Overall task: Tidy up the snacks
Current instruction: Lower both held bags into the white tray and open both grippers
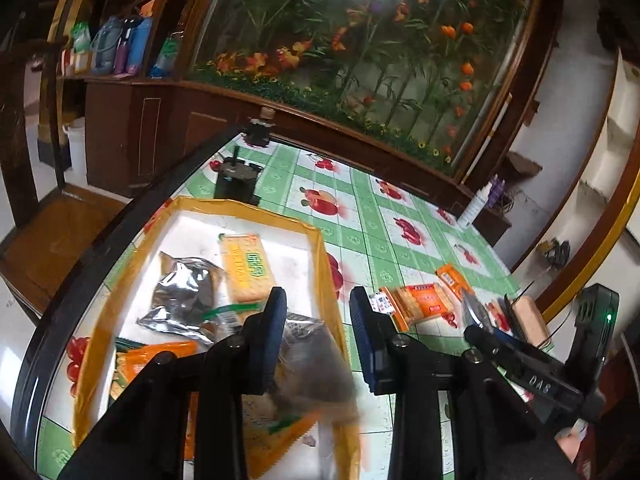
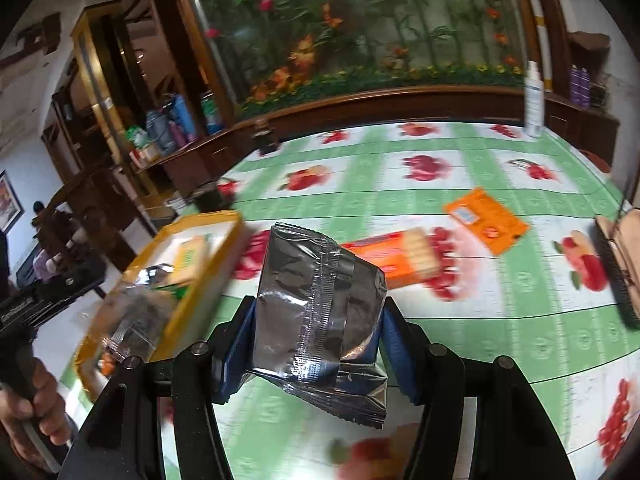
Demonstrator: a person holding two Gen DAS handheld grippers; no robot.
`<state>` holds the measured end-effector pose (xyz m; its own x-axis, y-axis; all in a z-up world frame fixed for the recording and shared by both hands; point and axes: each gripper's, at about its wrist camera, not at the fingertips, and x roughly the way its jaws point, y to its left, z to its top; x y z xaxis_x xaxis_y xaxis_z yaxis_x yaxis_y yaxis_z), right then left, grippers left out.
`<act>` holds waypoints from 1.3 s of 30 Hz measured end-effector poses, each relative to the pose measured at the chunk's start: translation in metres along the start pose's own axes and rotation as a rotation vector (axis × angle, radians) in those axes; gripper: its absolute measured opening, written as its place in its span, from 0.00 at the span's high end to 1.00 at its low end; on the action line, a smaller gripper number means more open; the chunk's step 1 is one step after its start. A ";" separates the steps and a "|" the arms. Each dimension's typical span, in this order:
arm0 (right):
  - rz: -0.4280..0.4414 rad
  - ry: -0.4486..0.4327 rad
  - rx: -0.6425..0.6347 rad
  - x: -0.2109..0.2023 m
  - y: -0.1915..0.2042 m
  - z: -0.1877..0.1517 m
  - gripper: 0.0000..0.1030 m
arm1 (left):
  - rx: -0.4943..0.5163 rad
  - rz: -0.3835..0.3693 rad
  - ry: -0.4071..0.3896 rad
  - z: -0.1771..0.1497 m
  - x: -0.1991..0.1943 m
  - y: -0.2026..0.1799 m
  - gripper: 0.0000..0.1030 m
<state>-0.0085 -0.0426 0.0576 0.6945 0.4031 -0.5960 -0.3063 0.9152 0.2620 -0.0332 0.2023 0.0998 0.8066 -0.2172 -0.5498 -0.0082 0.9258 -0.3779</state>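
**Left wrist view.** Left gripper (image 1: 318, 336): jaws apart, nothing pressed between the pads; a blurred dark packet (image 1: 312, 364) shows below and between them, over the tray's near right edge, and whether it is touched cannot be told. Yellow-rimmed tray (image 1: 120, 280), ahead and to the left: holds a yellow cracker pack (image 1: 246, 270), a silver foil packet (image 1: 186, 292) and orange wrappers (image 1: 160, 354) nearest the tool. Ahead and to the right, on the fruit-print tablecloth (image 1: 360, 208): an orange biscuit pack (image 1: 420, 304) and a small orange packet (image 1: 454, 278), both outside the tray.

**Right wrist view.** Right gripper (image 2: 318, 334): clamped on a silver foil pouch (image 2: 320, 312), held upright between the blue pads, clear of the table. Tray (image 2: 224, 258) lies ahead to the left. Orange biscuit pack (image 2: 400, 262) sits just beyond the pouch; orange packet (image 2: 486, 220) further right.

**Status.** Partly done, by my reading: several snacks trayed, one pouch in transit, two orange items left to collect.
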 end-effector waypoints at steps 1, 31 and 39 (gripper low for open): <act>0.008 0.002 -0.014 0.002 0.008 0.001 0.37 | 0.006 0.013 -0.002 0.000 0.000 0.003 0.69; 0.126 0.194 -0.330 0.126 0.189 0.008 0.36 | -0.050 0.179 -0.059 -0.010 -0.030 0.065 0.69; 0.233 0.185 -0.205 0.104 0.153 0.014 0.36 | -0.040 0.173 -0.051 -0.011 -0.028 0.056 0.61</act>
<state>0.0260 0.1390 0.0468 0.4674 0.5765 -0.6702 -0.5797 0.7723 0.2600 -0.0629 0.2573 0.0857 0.8198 -0.0390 -0.5714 -0.1721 0.9348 -0.3107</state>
